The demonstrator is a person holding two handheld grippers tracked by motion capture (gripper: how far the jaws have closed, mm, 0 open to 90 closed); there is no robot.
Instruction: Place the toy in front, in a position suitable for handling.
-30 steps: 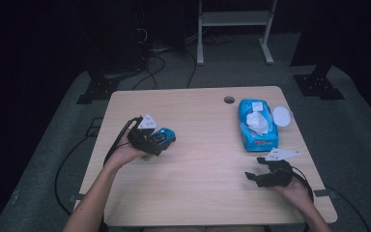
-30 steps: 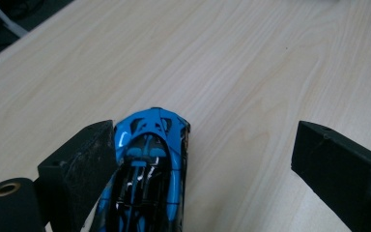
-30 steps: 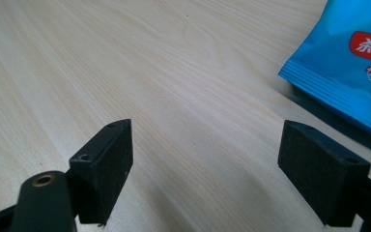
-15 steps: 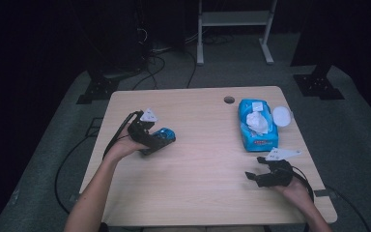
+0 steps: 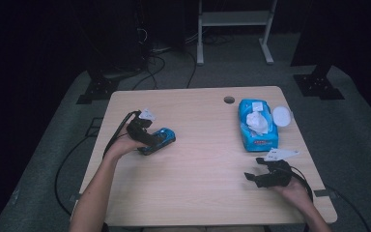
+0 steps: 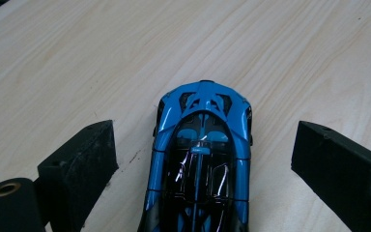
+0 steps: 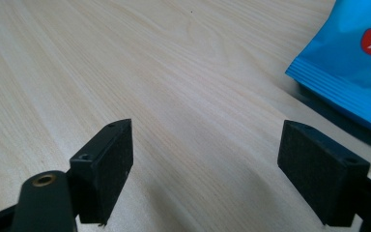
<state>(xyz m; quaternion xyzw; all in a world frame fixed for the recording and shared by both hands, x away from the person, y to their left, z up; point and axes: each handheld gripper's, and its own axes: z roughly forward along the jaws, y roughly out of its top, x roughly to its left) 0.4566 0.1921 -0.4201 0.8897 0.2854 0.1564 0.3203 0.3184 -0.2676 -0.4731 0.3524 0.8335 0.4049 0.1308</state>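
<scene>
Near the table's (image 5: 193, 193) left edge, the left gripper (image 6: 203, 159) stands spread wide around a blue toy car (image 6: 200, 154), not touching it. Right gripper (image 7: 205, 169) gapes empty beside a blue wipes pack (image 7: 350, 63), whose red label is unreadable.

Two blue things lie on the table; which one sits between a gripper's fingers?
The blue toy car, between the open left gripper fingers. The blue wipes pack lies beyond the right gripper, outside its fingers.
</scene>
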